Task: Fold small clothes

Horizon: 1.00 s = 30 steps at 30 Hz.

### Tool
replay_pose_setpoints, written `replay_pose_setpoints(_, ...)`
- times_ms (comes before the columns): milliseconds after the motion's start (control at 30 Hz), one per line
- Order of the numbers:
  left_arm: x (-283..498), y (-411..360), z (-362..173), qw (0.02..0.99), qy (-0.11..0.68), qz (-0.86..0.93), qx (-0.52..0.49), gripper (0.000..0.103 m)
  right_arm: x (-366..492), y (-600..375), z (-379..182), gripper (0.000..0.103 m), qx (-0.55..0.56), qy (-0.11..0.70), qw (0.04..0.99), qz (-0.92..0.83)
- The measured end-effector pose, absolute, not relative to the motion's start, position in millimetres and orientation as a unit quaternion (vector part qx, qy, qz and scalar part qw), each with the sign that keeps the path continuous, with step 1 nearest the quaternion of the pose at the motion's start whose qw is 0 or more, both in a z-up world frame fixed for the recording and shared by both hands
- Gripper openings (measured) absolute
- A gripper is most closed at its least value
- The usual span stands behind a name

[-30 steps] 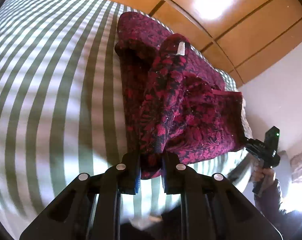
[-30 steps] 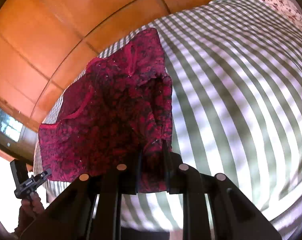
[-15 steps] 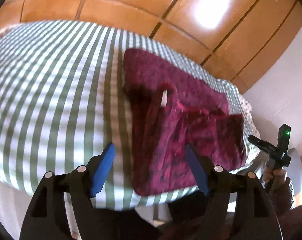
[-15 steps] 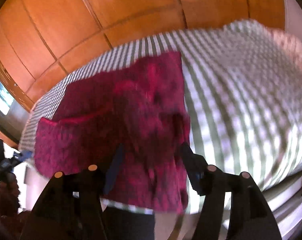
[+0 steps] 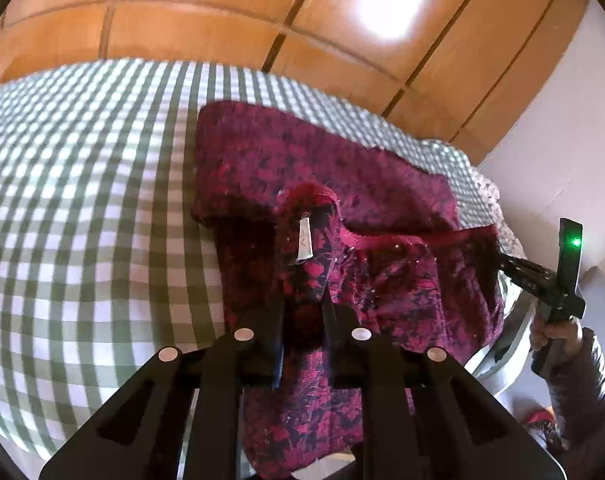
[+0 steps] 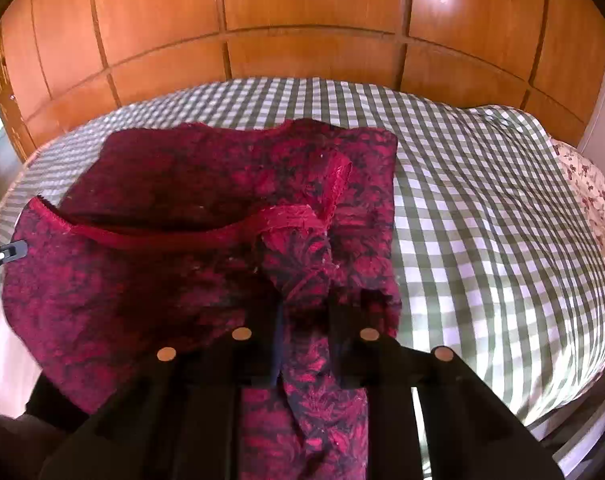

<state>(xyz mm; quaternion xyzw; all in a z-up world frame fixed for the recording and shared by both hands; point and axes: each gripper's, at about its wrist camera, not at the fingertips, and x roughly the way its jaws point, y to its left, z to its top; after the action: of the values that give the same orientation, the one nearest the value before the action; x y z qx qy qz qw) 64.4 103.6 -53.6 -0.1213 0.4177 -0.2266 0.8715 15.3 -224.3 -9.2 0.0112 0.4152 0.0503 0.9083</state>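
Nearest the left wrist camera, the left gripper [image 5: 302, 344] is pinching a bunched fold of a dark red floral-patterned garment [image 5: 382, 288] at 6 o'clock. Its jaws have just been closing and are now clamped together on the cloth, which is hanging down between and below the black fingers. A small white label [image 5: 304, 240] is showing on the raised fold just beyond the fingertips, toward 12 o'clock.

In the right wrist view, the right gripper [image 6: 304, 340] is likewise gripping a twisted bunch of the same garment [image 6: 150, 264] at 6 o'clock. Its jaws have also just been closing and are now pressed onto the fabric. A red trimmed edge [image 6: 174, 236] is running across the cloth toward 9 o'clock.

The rest of the garment is lying partly lifted and rumpled on a bed covered with a green and white checked sheet [image 6: 482, 208], near the bed's close edge. In the left wrist view, the checked sheet [image 5: 82, 220] is spreading out toward 9 o'clock.

At 3 o'clock in the left view, the right gripper [image 5: 498, 258] is reaching into the garment's edge, with a person's hand [image 5: 558, 332] in a dark sleeve holding its handle, and a green light glowing on it.

Farthest away, wooden wardrobe panels [image 6: 302, 20] are filling the background at 12 o'clock.
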Motion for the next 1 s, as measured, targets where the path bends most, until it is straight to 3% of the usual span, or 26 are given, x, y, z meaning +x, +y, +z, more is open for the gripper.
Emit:
replay_pose_setpoints(233,48.7,122.6,-25.3,0.89,0.373,-0.222,-0.14,0.012,2.1,-232.9,41.1,0.016,0.07,0.369,0.924,0.077)
replay_pose_setpoints(467,90.3,120.7,2.4,0.91,0.336,-0.201,-0.134,0.012,60.4,-241.6,60.1,0.016,0.109,0.337,0.933,0.066)
replay_pose_setpoints(767,201.4,106.9,-3.2,0.92,0.348,-0.139,-0.116,0.012,164.4,-252.0,35.8,0.015,0.124,0.349,0.929,0.008)
replay_pose_setpoints(1000,279.5,86.3,-44.1,0.911,0.396,-0.085,-0.083,0.012,234.6,-263.6,-25.0,0.015,0.124,0.412,0.901,-0.062)
